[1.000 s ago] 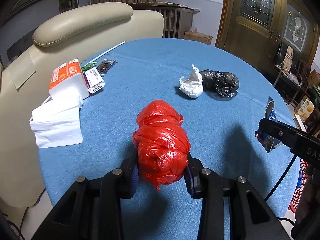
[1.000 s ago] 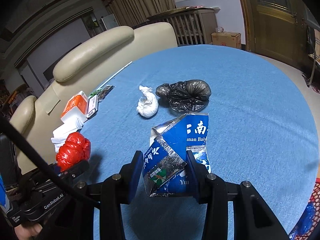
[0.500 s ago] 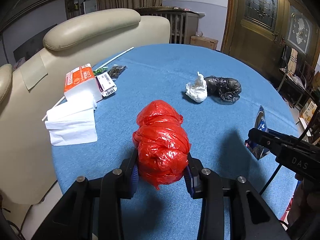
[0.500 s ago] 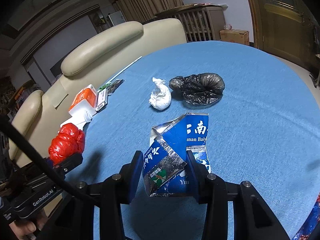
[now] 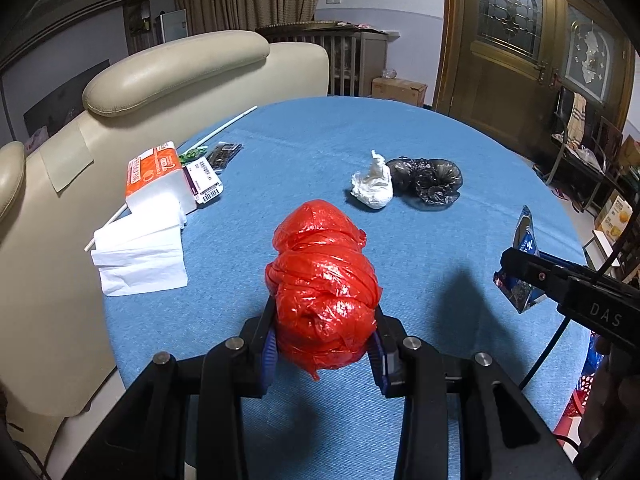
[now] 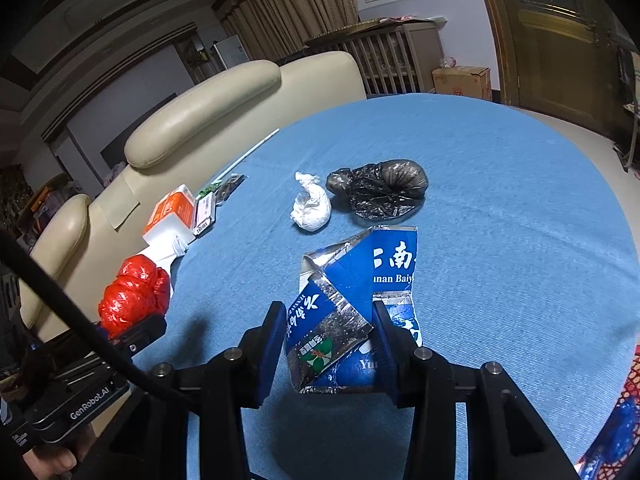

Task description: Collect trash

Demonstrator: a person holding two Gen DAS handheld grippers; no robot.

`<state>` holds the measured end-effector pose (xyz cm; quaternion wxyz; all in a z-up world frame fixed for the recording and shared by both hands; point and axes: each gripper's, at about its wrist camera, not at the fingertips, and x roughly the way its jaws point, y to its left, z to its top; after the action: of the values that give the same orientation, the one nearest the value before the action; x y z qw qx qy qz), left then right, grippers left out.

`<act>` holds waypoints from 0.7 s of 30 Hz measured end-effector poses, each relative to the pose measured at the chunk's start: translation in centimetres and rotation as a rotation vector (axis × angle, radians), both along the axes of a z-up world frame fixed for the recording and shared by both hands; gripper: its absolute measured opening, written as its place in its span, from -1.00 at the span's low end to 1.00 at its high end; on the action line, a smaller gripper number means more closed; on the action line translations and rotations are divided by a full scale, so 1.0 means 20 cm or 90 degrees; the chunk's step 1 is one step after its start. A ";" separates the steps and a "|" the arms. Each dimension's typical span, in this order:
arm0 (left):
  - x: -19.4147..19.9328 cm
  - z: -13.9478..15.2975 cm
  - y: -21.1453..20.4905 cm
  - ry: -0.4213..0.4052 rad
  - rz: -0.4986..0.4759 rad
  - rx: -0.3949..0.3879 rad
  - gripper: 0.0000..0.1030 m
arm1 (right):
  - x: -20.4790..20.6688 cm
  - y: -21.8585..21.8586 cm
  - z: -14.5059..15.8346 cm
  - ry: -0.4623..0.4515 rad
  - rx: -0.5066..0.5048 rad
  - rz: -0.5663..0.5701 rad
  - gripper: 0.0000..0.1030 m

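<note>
**Both grippers loaded, carry to the bin pending**

My left gripper (image 5: 323,344) is clamped on the red bag bundle (image 5: 324,284), held clear above the tabletop's (image 5: 320,140) near edge. My right gripper (image 6: 325,344) pinches the torn blue carton (image 6: 356,300) above the near right edge. The white bag wad (image 5: 373,188) and black bag (image 5: 430,180) lie mid-table, touching. A red mesh basket (image 5: 576,404) shows below the right edge, probably the drop. Judgement: keep both grips firm, carry level, release only over the basket.

The flattened blue carton (image 6: 356,304) reads "南", "nan Baiy" and "Yu". The left gripper (image 6: 132,332) body bears "GenRobot.AI"; the right gripper (image 5: 520,268) arm bears "DAS".
</note>
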<state>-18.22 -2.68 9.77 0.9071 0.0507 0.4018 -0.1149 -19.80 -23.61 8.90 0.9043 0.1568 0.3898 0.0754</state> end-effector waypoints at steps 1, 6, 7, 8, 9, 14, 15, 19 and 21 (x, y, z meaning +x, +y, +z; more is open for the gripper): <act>0.00 0.00 0.00 -0.001 -0.001 0.000 -0.23 | -0.01 -0.01 0.00 0.000 0.002 -0.003 -0.12; -0.01 0.01 -0.01 -0.003 -0.007 -0.003 -0.23 | -0.02 -0.02 0.00 0.002 0.003 -0.008 -0.12; -0.01 0.01 -0.02 -0.003 -0.007 -0.003 -0.23 | -0.02 -0.02 0.00 0.002 0.004 -0.008 -0.12; -0.01 0.00 -0.02 -0.003 -0.008 -0.003 -0.23 | -0.03 -0.02 0.00 0.002 0.003 -0.008 -0.12; -0.01 0.00 -0.02 -0.002 -0.008 -0.003 -0.23 | -0.03 -0.02 0.00 0.002 0.004 -0.008 -0.12; -0.01 0.00 -0.02 0.000 -0.007 -0.007 -0.23 | -0.03 -0.02 0.00 0.002 0.003 -0.010 -0.12; 0.00 -0.01 -0.02 0.000 -0.007 -0.008 -0.23 | -0.02 -0.02 0.00 0.002 0.002 -0.011 -0.12; 0.01 -0.02 -0.02 0.004 -0.008 -0.011 -0.23 | -0.02 -0.02 0.00 0.005 0.000 -0.012 -0.12; 0.01 -0.03 -0.02 0.006 -0.009 -0.013 -0.23 | -0.02 -0.02 0.00 0.007 -0.001 -0.013 -0.12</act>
<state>-17.97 -3.00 9.26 0.9048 0.0436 0.4046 -0.1257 -20.15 -23.95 8.88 0.9030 0.1602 0.3934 0.0649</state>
